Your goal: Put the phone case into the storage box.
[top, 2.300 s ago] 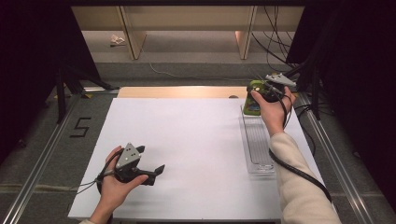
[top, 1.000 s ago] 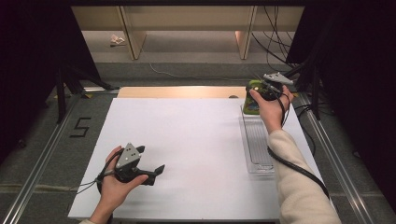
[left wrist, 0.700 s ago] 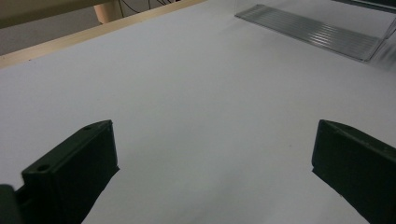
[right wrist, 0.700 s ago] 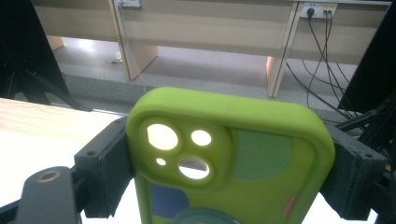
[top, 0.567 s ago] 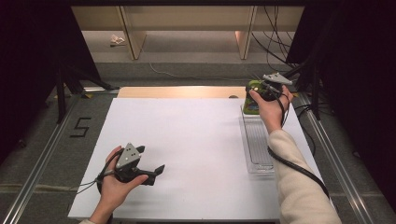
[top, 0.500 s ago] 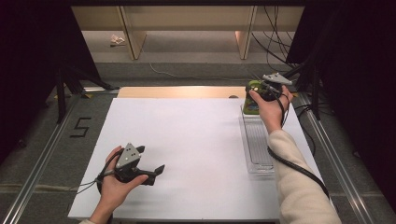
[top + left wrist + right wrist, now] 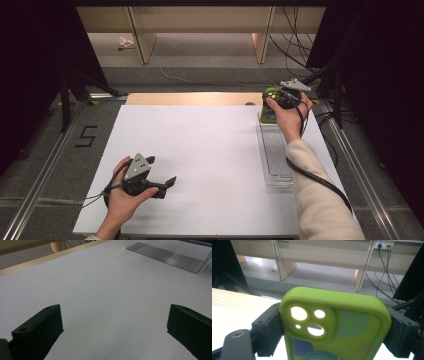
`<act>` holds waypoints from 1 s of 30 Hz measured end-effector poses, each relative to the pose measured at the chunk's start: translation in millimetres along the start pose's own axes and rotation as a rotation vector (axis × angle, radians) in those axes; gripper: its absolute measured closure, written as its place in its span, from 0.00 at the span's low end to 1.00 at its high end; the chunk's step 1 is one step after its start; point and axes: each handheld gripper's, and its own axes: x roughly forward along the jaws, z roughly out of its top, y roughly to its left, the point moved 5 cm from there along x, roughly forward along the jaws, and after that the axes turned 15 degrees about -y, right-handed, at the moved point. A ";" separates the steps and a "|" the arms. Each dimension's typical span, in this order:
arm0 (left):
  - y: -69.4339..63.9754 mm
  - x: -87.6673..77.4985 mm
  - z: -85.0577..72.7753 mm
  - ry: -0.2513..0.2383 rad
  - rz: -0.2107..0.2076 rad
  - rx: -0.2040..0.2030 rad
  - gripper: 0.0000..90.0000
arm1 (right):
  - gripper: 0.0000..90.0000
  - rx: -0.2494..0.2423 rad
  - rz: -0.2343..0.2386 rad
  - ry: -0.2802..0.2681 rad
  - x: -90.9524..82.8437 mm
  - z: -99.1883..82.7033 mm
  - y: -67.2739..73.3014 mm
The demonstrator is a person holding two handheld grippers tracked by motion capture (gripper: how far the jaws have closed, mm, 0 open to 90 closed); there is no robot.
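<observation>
A lime-green phone case with camera cut-outs stands upright between the two black jaws of my right gripper, which press on its two long edges. From above, the right gripper holds the green phone case at the far right of the table, over the far end of a clear ribbed tray. My left gripper rests low on the white table top at the near left. Its jaws stand wide apart, with bare white surface between them.
The clear ribbed tray lies lengthwise along the table's right side. A wooden strip borders the far edge. Beyond it are floor, desk legs and cables. Metal rails run along both sides of the table.
</observation>
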 end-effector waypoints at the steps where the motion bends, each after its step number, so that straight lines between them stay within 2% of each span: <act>1: 0.0 0.0 0.0 0.000 0.000 0.000 0.00 | 0.19 0.001 0.001 0.000 0.2 -0.2 0.2; 30: 0.6 0.4 -0.5 0.000 0.002 -0.006 0.00 | 0.18 -0.017 0.006 0.045 6.9 -14.7 -0.8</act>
